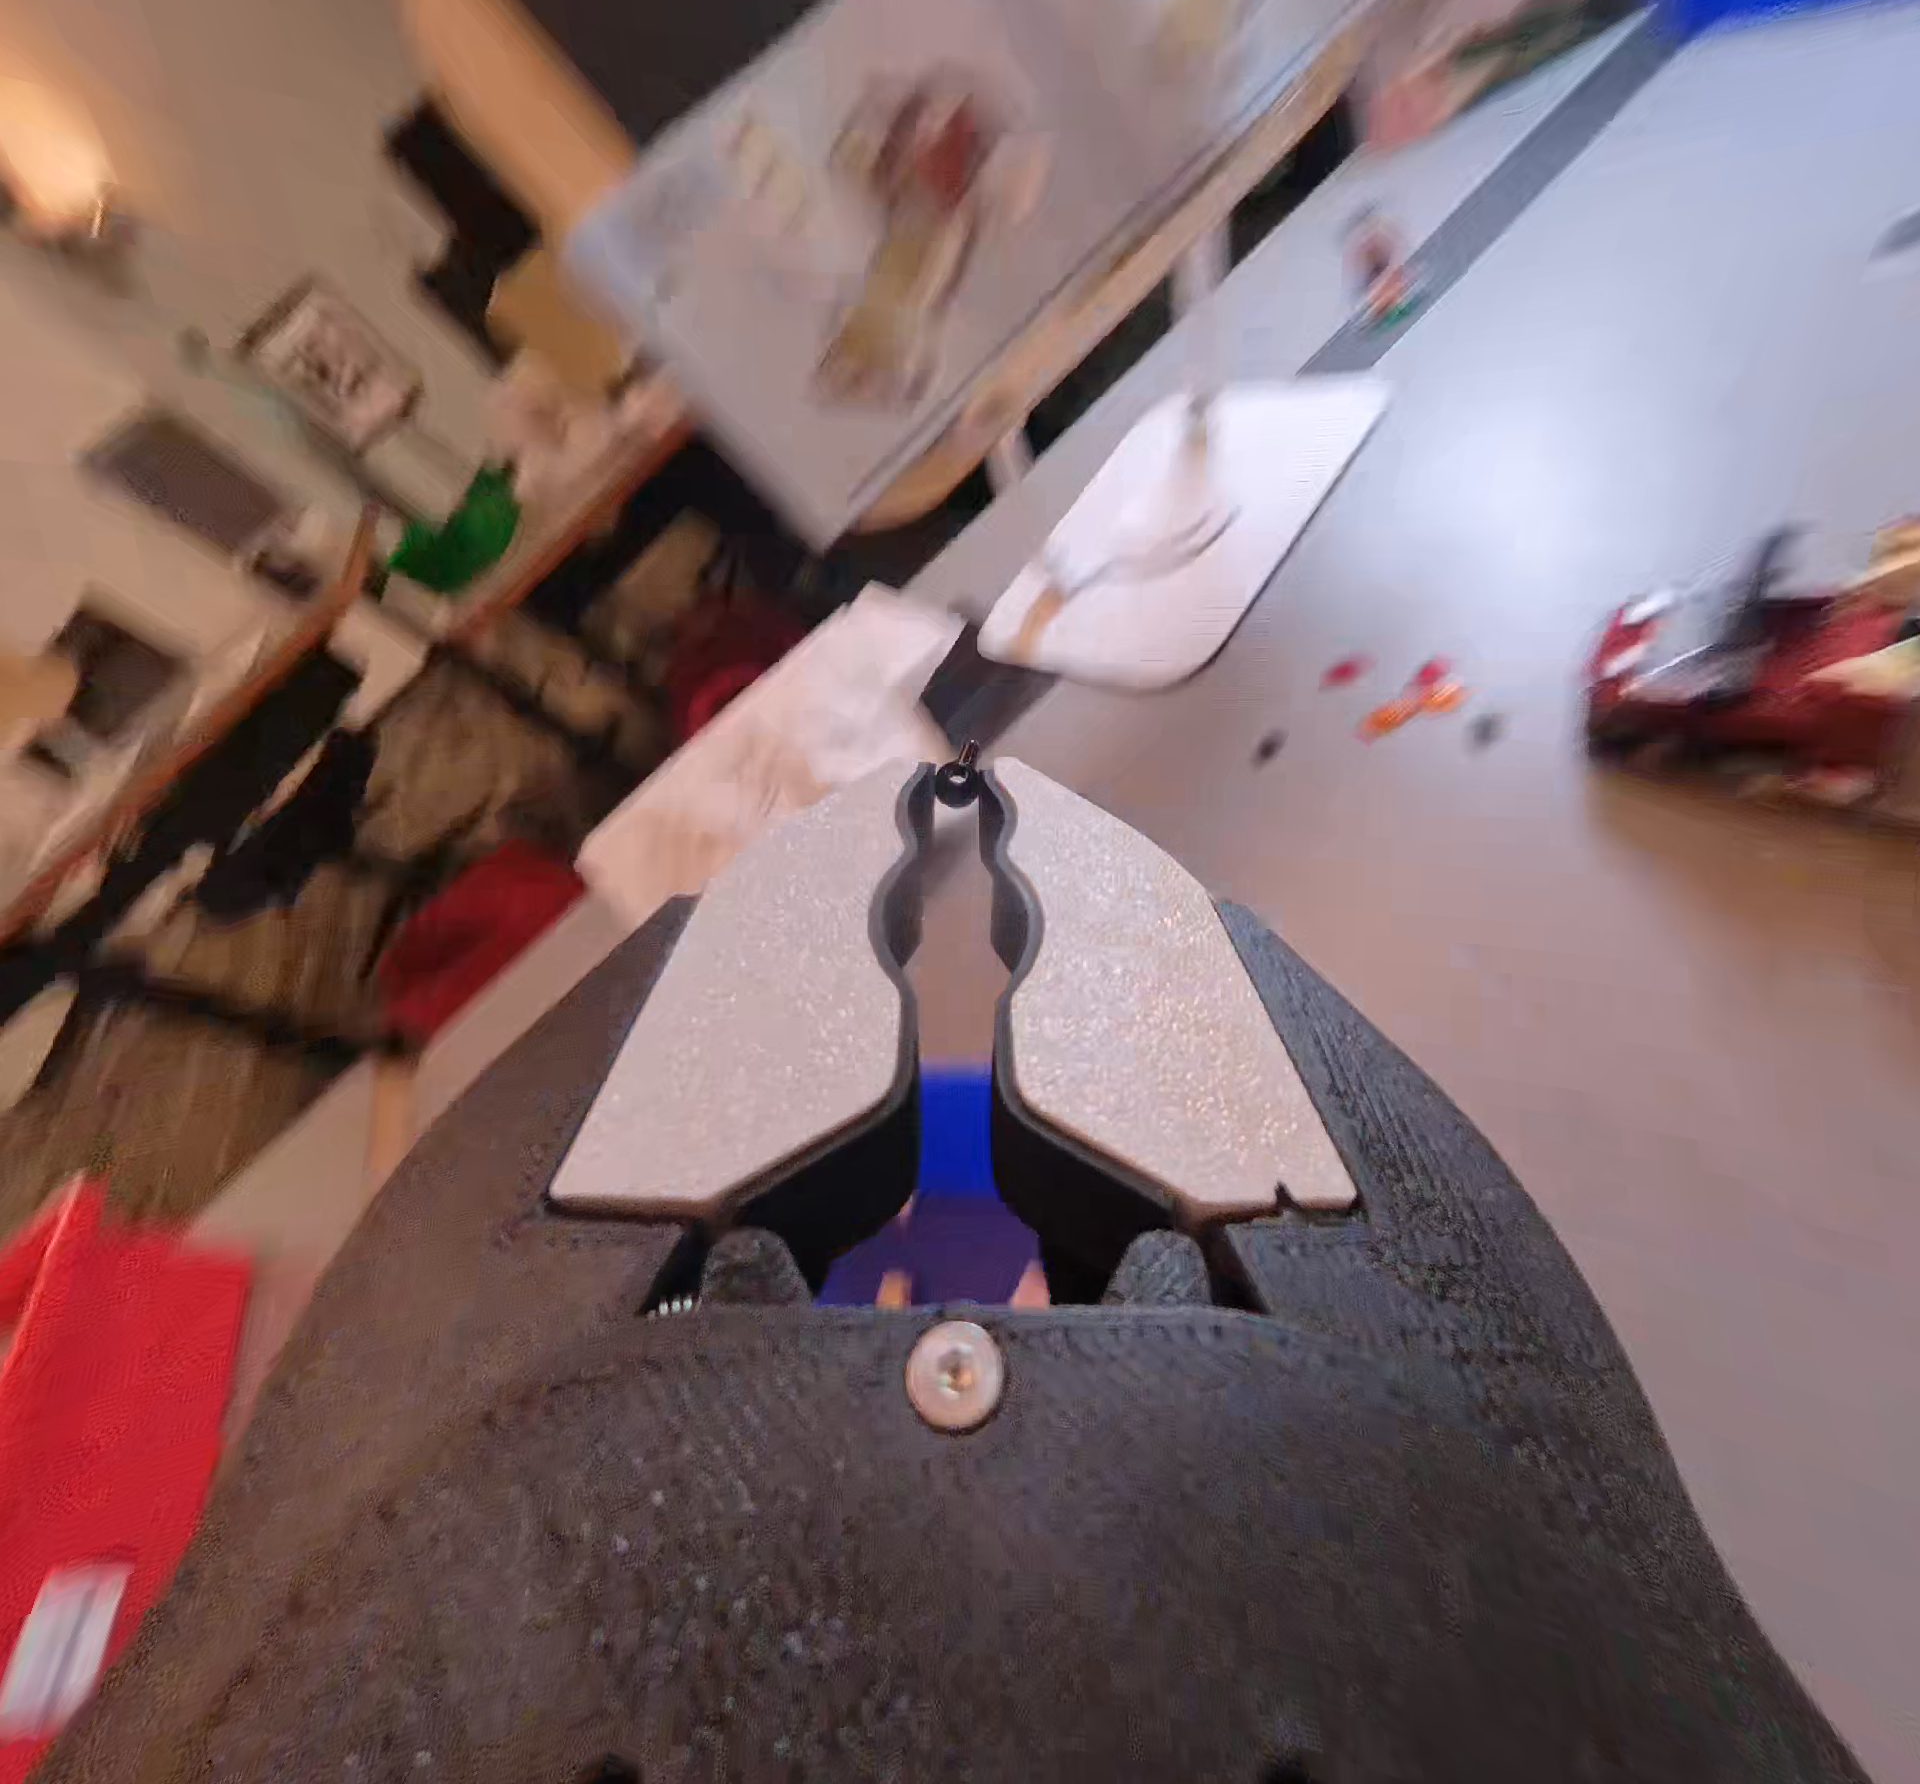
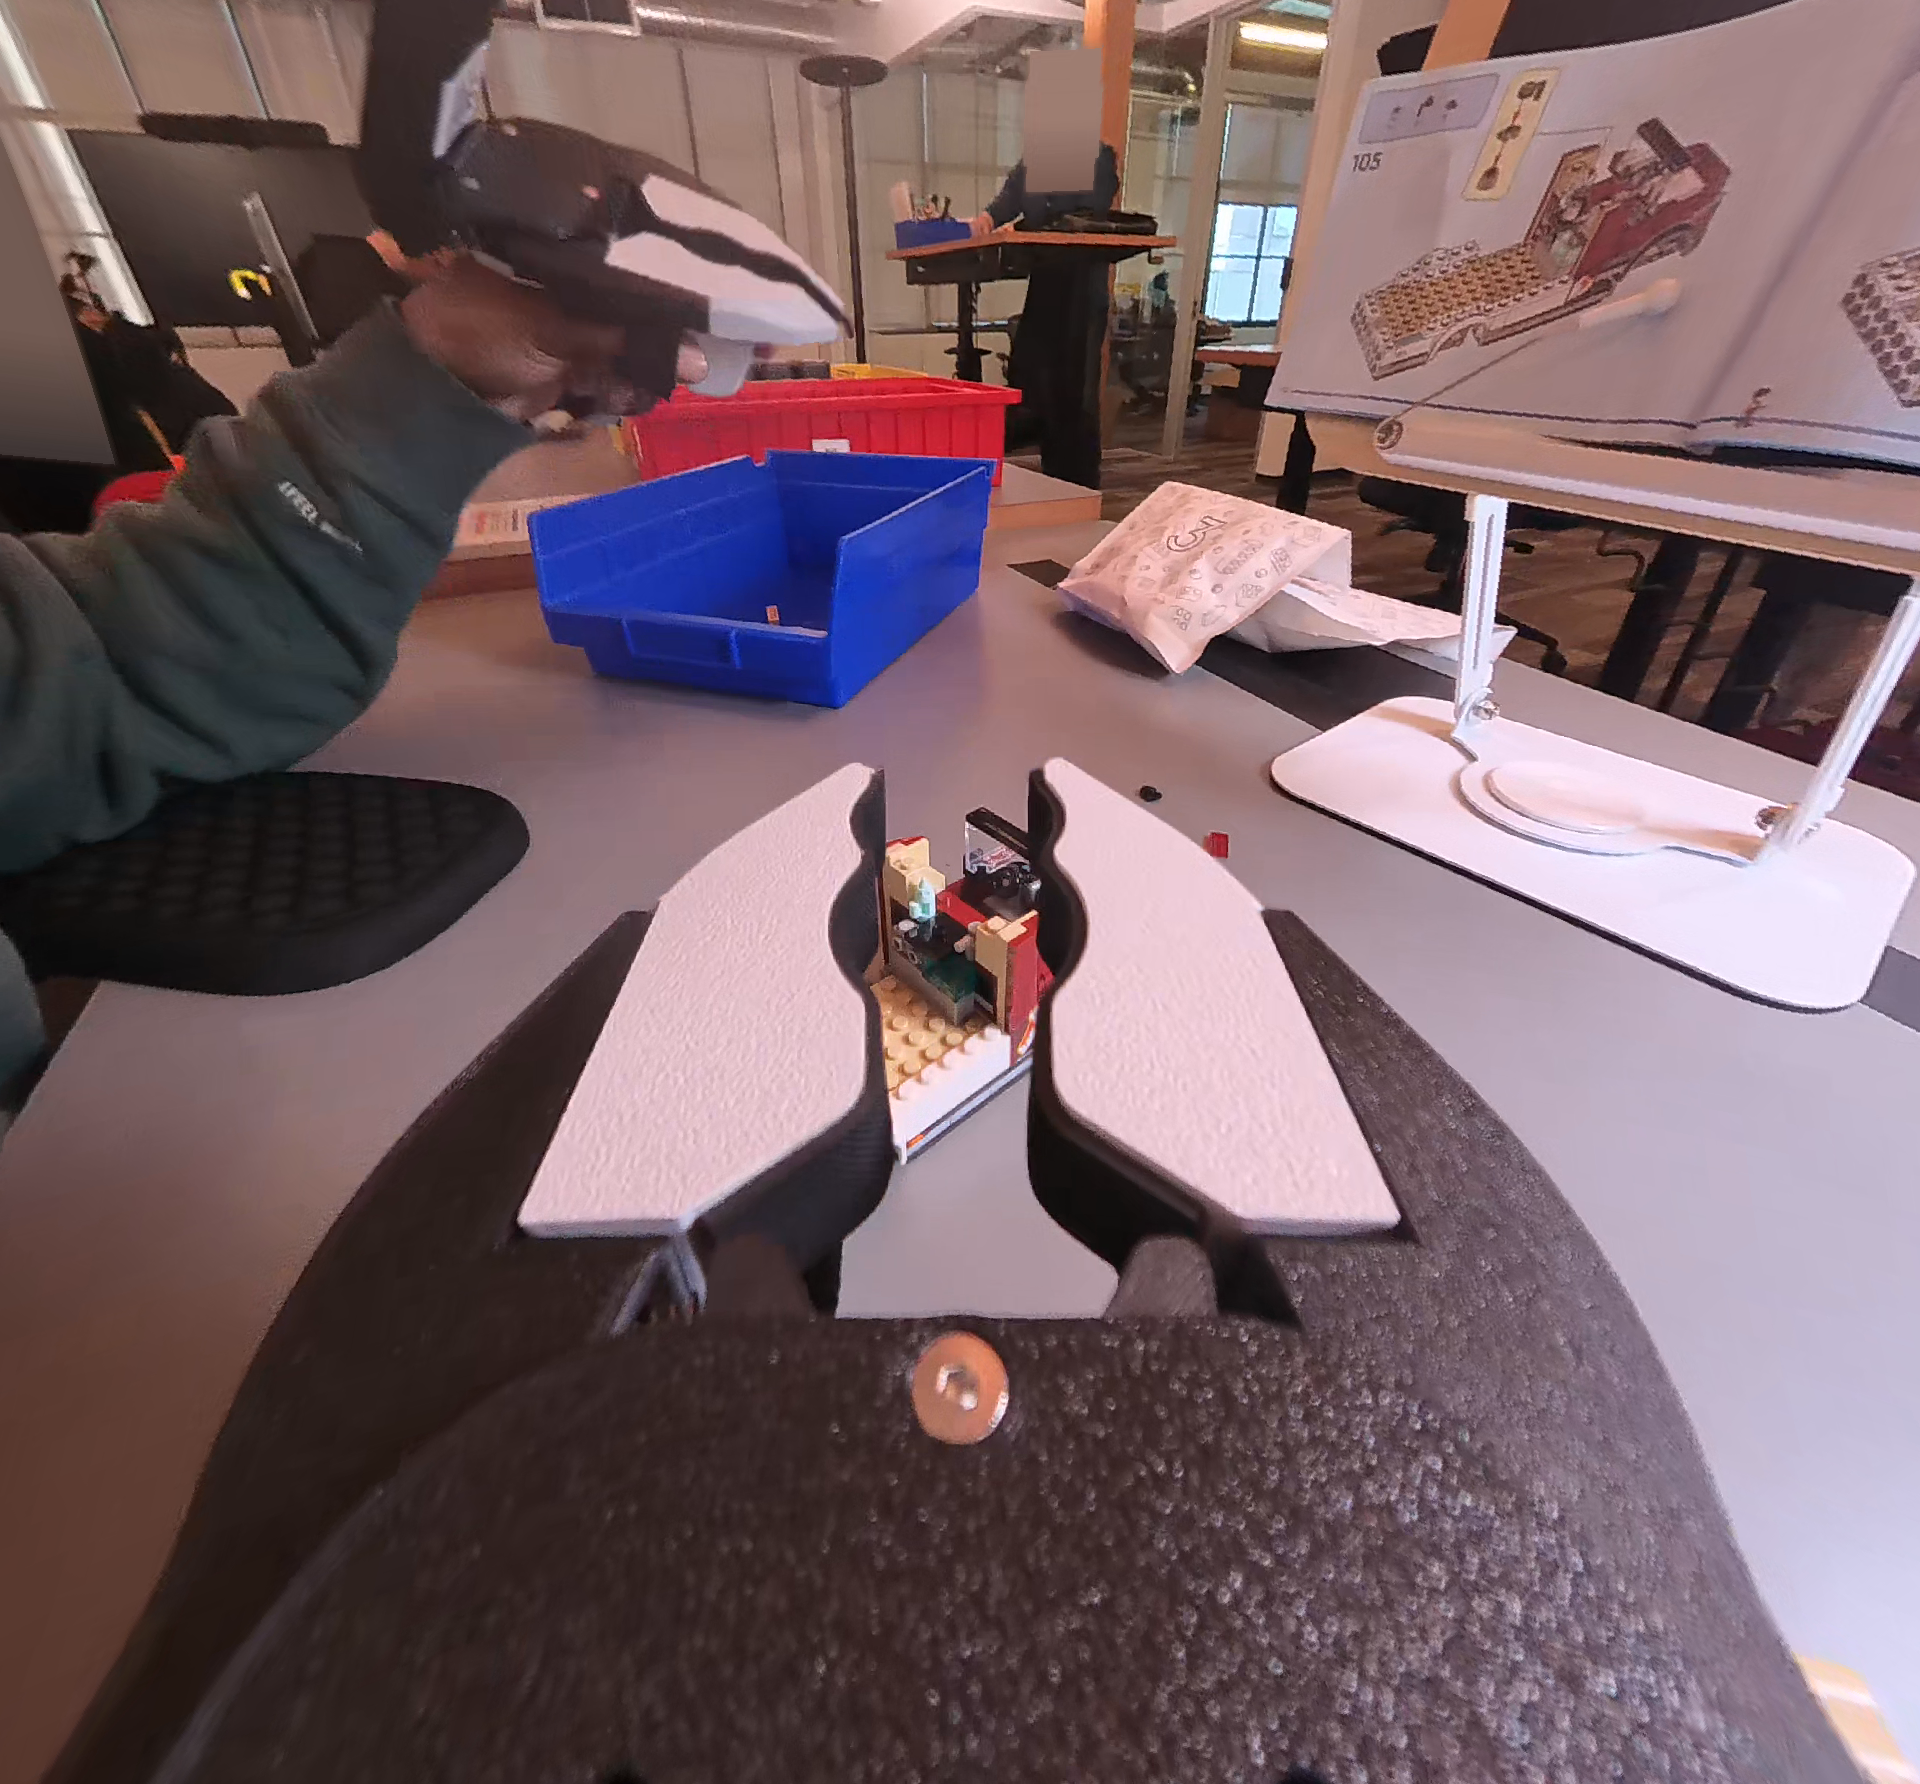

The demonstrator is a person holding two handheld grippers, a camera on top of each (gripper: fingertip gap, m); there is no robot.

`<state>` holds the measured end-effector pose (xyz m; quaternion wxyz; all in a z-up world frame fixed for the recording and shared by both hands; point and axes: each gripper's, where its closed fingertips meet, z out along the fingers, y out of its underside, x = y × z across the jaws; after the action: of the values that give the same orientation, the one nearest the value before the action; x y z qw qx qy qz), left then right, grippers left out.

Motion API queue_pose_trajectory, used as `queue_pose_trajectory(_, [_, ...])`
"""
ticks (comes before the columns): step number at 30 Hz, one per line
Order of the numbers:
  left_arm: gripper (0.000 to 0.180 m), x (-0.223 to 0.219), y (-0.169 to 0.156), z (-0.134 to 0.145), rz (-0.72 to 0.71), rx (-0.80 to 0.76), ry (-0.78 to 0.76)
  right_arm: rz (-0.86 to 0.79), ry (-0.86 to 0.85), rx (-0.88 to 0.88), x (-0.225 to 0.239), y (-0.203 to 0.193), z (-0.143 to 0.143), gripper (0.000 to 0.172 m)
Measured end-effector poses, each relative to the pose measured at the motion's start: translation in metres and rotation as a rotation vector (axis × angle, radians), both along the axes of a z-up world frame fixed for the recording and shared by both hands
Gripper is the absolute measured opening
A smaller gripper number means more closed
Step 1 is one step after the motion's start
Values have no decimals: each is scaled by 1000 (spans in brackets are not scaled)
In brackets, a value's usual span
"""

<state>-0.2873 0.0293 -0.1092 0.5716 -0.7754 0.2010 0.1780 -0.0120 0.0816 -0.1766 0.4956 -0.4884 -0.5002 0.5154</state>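
My left gripper [image 1: 953,776] is shut on a small black round piece [image 1: 951,787], pinched at the very fingertips and held in the air above the grey table [image 1: 1558,903]. In the right wrist view the left gripper [image 2: 821,321] is raised at the upper left, in a hand with a green sleeve. My right gripper [image 2: 956,778] is open. A small red, tan and white brick-built vehicle [image 2: 956,955] on the table shows through its gap, and I see no pad pressing on it. The vehicle also shows blurred in the left wrist view [image 1: 1756,685].
A blue bin [image 2: 758,571] and a red bin [image 2: 831,425] stand behind. A printed paper bag [image 2: 1205,571] lies at the back right. An open instruction booklet [image 2: 1558,259] rests on a white stand [image 2: 1590,830]. A black pad [image 2: 260,872] lies left. Small loose pieces [image 2: 1148,792] lie near the vehicle.
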Motion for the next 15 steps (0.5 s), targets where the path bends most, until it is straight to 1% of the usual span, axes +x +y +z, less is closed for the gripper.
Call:
queue_pose_trajectory(2, [9,-63,-22,-30,223,-181,-72,6,-13,-5,-1,0,-3,25])
queue_pose_trajectory(4, [10,-103,-37,-61,350,-304,-163,13,-25,-10,-3,-2,-6,25])
queue_pose_trajectory(5, [22,-115,-42,-77,386,-363,-207,15,-31,-10,-4,-3,-7,24])
queue_pose_trajectory(7, [41,-127,-45,-96,415,-406,-256,13,-41,-6,-4,-4,-9,24])
queue_pose_trajectory(9, [54,-132,-44,-102,431,-399,-262,9,-47,-1,-5,-5,-9,23])
queue_pose_trajectory(11, [64,-135,-42,-101,442,-373,-261,5,-52,-3,-5,-5,-11,22])
queue_pose_trajectory(12, [66,-135,-40,-99,439,-358,-267,4,-55,-6,-5,-5,-12,22])
queue_pose_trajectory(15, [62,-130,-33,-87,405,-288,-255,4,-63,-8,-6,-5,-14,22])
